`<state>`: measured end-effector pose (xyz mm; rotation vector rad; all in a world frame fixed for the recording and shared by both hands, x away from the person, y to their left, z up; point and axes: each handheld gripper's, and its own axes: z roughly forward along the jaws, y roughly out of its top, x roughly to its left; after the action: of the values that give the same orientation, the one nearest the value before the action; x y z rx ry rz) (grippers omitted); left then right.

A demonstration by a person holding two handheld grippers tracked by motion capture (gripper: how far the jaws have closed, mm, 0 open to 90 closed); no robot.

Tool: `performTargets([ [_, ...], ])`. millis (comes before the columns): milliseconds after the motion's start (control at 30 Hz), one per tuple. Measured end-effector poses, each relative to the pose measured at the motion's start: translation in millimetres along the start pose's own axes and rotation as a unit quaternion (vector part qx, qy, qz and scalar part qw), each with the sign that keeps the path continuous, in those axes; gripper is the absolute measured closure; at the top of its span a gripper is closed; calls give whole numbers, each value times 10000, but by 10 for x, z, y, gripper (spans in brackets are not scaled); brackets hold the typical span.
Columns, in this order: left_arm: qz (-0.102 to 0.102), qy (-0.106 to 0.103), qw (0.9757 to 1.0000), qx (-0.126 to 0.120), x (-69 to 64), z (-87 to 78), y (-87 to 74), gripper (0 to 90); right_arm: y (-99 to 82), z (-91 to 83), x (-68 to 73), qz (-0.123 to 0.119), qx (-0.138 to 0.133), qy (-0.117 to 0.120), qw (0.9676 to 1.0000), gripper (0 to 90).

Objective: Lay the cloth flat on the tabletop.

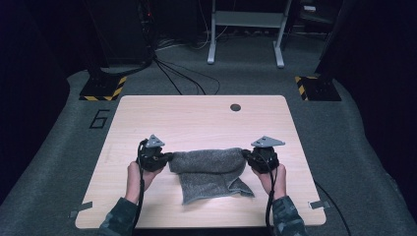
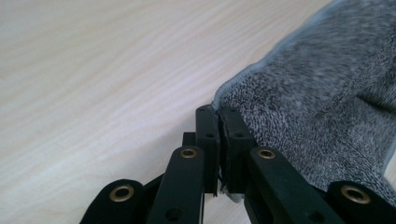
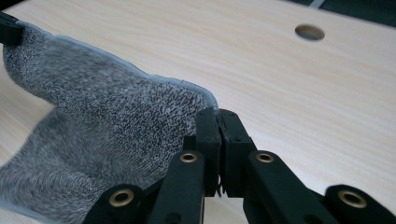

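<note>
A grey knitted towel (image 1: 209, 169) hangs stretched between my two grippers over the wooden table (image 1: 196, 118), its lower part resting on the tabletop. My left gripper (image 1: 168, 158) is shut on the towel's left corner; the left gripper view has the cloth (image 2: 317, 116) pinched between the closed jaws of the left gripper (image 2: 218, 111). My right gripper (image 1: 246, 156) is shut on the right corner. In the right gripper view the towel (image 3: 102, 126) runs leftward from the closed tips of the right gripper (image 3: 217, 113).
A round cable hole (image 1: 235, 107) sits near the table's far edge, and also as the hole (image 3: 309, 32). Beyond the table lie floor cables (image 1: 182, 73), a metal frame (image 1: 246, 29) and two striped stand bases (image 1: 103, 87).
</note>
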<state>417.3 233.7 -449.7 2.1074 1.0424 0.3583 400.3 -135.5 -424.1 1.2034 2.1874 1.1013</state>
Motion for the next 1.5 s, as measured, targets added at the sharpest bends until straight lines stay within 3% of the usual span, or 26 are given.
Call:
performTargets([
  [133,-69,-29,9999,118,53,99,-40,872,-63,73,-40,52,103,13,9999,881],
  [433,-160,46,9987,486,283,412,65,876,-3,491,-291,215,423,-48,9989,882],
  [533,-159,199,9980,576,406,522,199,876,135,706,-408,330,569,-213,9976,882],
  [567,-125,338,9978,562,454,533,281,877,291,792,-513,354,530,-324,9974,882],
  [700,-93,610,9980,137,607,335,724,878,674,773,-587,205,324,-525,9979,883],
  [733,-93,610,9980,137,607,335,724,879,818,729,-577,98,208,-597,9979,883],
  [767,-21,739,9973,-27,616,224,891,879,818,729,-577,98,208,-597,9979,883],
  [800,158,933,9947,-401,606,-37,1172,879,1173,542,-526,-211,-146,-779,9966,883],
  [833,158,933,9947,-401,606,-37,1172,879,1330,425,-499,-367,-352,-838,9952,884],
  [867,355,1102,9891,-910,526,-356,1411,878,1473,291,-465,-508,-554,-889,9932,883],
  [900,355,1102,9891,-910,526,-356,1411,879,1595,148,-422,-658,-781,-940,9903,883],
  [933,433,1159,9869,-1034,474,-477,1478,879,1595,148,-422,-658,-781,-940,9903,883],
  [967,731,1245,9806,-1324,343,-758,1562,878,1745,-133,-328,-875,-1166,-943,9848,882],
  [1000,879,1274,9776,-1427,255,-866,1544,878,1764,-222,-289,-940,-1259,-946,9830,882],
  [1033,879,1274,9776,-1427,255,-866,1544,878,1764,-222,-289,-940,-1259,-946,9830,882],
  [1067,984,1268,9762,-1457,193,-916,1497,878,1711,-402,-195,-1043,-1455,-872,9800,881],
  [1133,1101,1229,9752,-1475,99,-925,1349,878,1638,-437,-161,-1069,-1494,-818,9796,880],
  [1167,1159,1188,9759,-1418,36,-871,1173,877,1373,-426,-81,-1251,-1426,-814,9785,878],
  [1200,1140,1119,9774,-1382,12,-826,1069,877,1373,-426,-81,-1251,-1426,-814,9785,878],
  [1233,1200,1028,9809,-1133,-48,-657,775,877,1091,-350,-27,-1351,-1287,-733,9797,878],
  [1300,1074,824,9863,-940,-84,-481,498,876,784,-221,15,-1377,-1018,-616,9833,877],
  [1333,1074,824,9863,-940,-84,-481,498,876,604,-147,42,-1388,-854,-553,9851,877],
  [1367,971,617,9913,-637,-128,-276,163,876,350,-52,73,-1297,-616,-356,9890,877],
  [1400,971,617,9913,-637,-128,-276,163,875,350,-52,73,-1297,-616,-356,9890,877],
  [1433,866,517,9935,-530,-149,-194,33,875,236,-10,91,-1284,-503,-311,9900,876],
  [1500,674,273,9969,-296,-191,-55,-268,872,-140,73,149,-1065,-179,-106,9941,872],
])
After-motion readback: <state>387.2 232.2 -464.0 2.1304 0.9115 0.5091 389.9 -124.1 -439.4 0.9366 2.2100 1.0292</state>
